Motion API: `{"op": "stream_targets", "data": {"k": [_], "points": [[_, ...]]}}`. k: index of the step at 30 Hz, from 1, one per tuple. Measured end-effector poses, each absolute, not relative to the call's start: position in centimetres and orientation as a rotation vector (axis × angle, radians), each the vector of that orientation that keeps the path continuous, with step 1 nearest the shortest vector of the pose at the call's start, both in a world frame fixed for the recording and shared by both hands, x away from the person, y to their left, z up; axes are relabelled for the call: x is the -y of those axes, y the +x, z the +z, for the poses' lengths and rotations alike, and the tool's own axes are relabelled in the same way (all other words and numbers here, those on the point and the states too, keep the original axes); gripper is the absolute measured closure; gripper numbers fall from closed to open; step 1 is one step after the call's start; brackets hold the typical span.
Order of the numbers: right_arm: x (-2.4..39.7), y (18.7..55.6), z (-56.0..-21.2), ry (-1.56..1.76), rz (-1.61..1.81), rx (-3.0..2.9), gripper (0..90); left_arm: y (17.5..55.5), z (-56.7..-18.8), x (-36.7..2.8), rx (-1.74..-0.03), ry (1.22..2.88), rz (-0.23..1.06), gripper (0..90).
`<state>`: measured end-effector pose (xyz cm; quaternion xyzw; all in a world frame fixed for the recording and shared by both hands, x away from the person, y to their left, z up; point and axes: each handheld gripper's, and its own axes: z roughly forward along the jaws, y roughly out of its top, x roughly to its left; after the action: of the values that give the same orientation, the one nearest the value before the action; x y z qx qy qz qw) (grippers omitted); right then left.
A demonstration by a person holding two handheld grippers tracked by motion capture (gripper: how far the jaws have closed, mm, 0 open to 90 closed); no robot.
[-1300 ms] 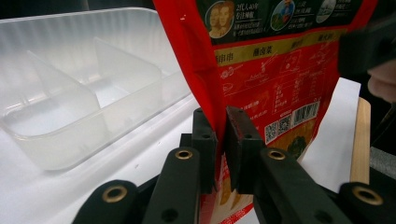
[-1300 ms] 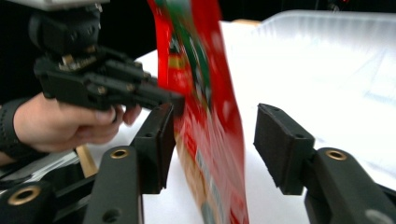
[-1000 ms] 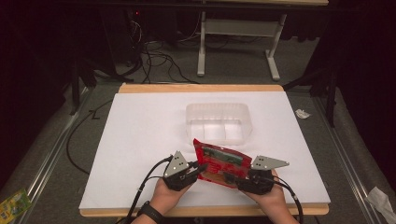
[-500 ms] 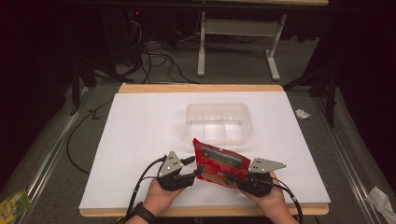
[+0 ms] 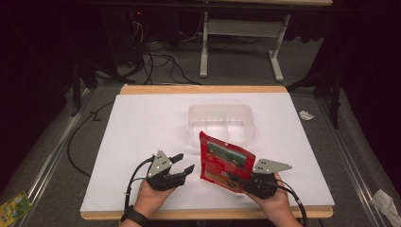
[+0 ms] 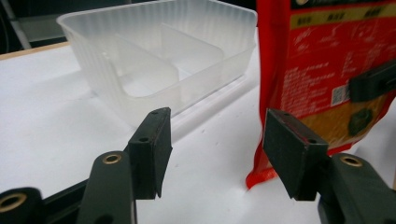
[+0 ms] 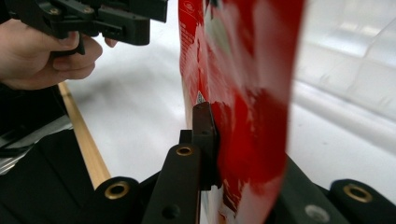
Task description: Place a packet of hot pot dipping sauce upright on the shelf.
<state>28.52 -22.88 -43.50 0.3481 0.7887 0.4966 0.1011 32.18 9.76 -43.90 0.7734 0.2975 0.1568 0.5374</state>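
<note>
The right gripper (image 5: 235, 178) is pinching a red pouch (image 5: 224, 161) near its lower right corner, its 2 jaws closed flat on the film, as the right gripper view is showing with the pouch (image 7: 243, 93) sandwiched between the black pads. The pouch is standing nearly upright on its bottom edge at the near middle of the white worktop (image 5: 142, 127), just in front of a clear plastic container (image 5: 220, 122) with 2 or more compartments inside; whether the 2 are touching, I cannot tell.

The left gripper (image 5: 182, 163) is sitting to the left of the pouch, apart from it, with its jaws wide open and holding nothing. In the left gripper view the pouch (image 6: 322, 70) is rising just beyond the right-hand jaw, and the container (image 6: 159, 60) is lying farther off.

The pouch is looking light and soft: thin, glossy film that is creasing and bowing where it is clamped, so it is likely to flop or slip if held at 1 corner alone. A firmer hold would probably be on the flat sealed edge at the side or top, where the film is doubled and stiffer, rather than on the slick printed face. The container appears rigid yet thin-walled and light, apt to slide if nudged.
</note>
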Motion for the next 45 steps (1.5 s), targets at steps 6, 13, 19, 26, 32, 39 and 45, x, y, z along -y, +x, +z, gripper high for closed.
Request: {"op": "stream_targets", "data": {"k": [6, 13, 19, 26, 32, 39, 45], "points": [[23.7, 28.4, -43.0, 1.051, 1.494, -2.266, 86.2, 31.6, -43.8, -11.2, -0.742, 1.869, 0.419, 37.7], [24.7, 28.5, -42.6, 1.097, 1.497, -2.197, 86.1, 30.4, -44.2, -13.3, -0.733, 1.921, 0.461, 34.4], [25.6, 28.6, -42.3, 1.126, 1.486, -2.145, 86.1, 30.1, -43.8, -15.3, -0.767, 1.88, 0.497, 33.5], [26.8, 28.9, -41.7, 1.199, 1.472, -2.054, 86.2, 30.4, -43.8, -15.3, -0.789, 1.857, 0.49, 33.2], [27.7, 28.8, -41.1, 1.233, 1.463, -1.994, 86.1, 30.7, -43.8, -14.9, -0.772, 1.864, 0.482, 32.1], [28.0, 29.5, -40.2, 1.283, 1.482, -1.933, 86.1, 31.0, -44.1, -14.7, -0.771, 1.86, 0.455, 31.9], [27.3, 30.6, -39.3, 1.289, 1.466, -1.902, 86.2, 30.9, -44.1, -14.9, -0.772, 1.855, 0.448, 32.0]]}}
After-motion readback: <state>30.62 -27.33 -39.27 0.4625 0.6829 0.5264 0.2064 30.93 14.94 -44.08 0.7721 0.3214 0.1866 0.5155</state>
